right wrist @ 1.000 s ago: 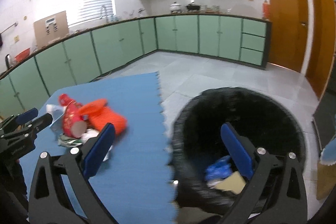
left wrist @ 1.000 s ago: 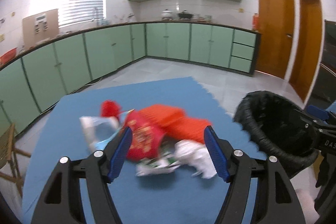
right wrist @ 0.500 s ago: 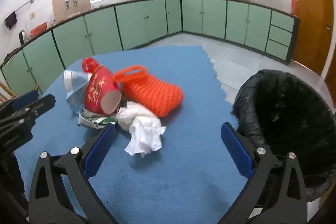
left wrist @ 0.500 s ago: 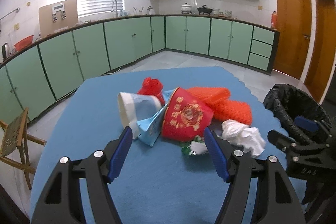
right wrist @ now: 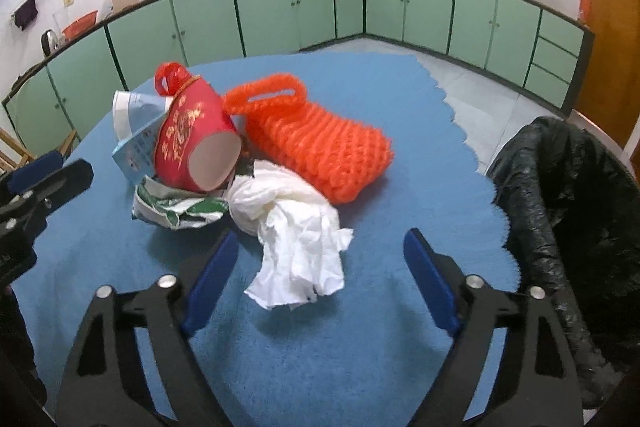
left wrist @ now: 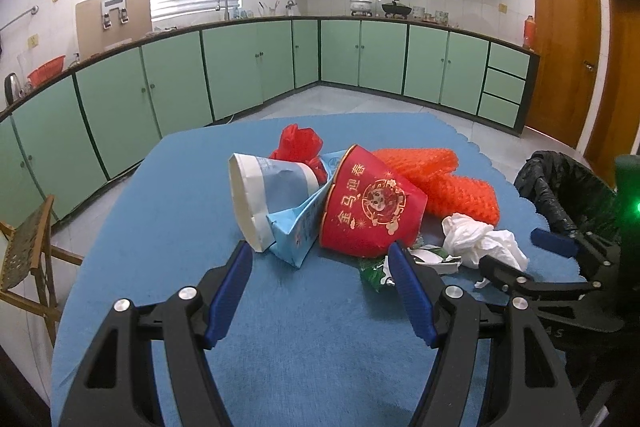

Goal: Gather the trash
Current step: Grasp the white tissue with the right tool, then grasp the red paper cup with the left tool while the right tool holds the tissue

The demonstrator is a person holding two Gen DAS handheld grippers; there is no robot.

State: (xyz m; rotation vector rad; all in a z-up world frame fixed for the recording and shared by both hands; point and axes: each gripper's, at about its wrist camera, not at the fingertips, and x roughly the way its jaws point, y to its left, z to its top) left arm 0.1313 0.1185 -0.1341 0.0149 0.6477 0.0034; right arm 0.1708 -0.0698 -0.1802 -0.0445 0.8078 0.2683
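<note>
Crumpled white tissue (right wrist: 296, 223) lies mid-table beside the knobbly orange mesh bag (right wrist: 320, 143); right gripper (right wrist: 320, 267) closing, nothing pinched; left gripper (left wrist: 320, 267) open, empty.

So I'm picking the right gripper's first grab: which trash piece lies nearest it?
The crumpled white tissue, directly ahead of the right gripper.

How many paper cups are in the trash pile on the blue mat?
2. The red paper cup lies on its side mid-pile; the blue-and-white paper cup lies tipped beside it, on the left in the left wrist view. Others could be hidden underneath.
</note>
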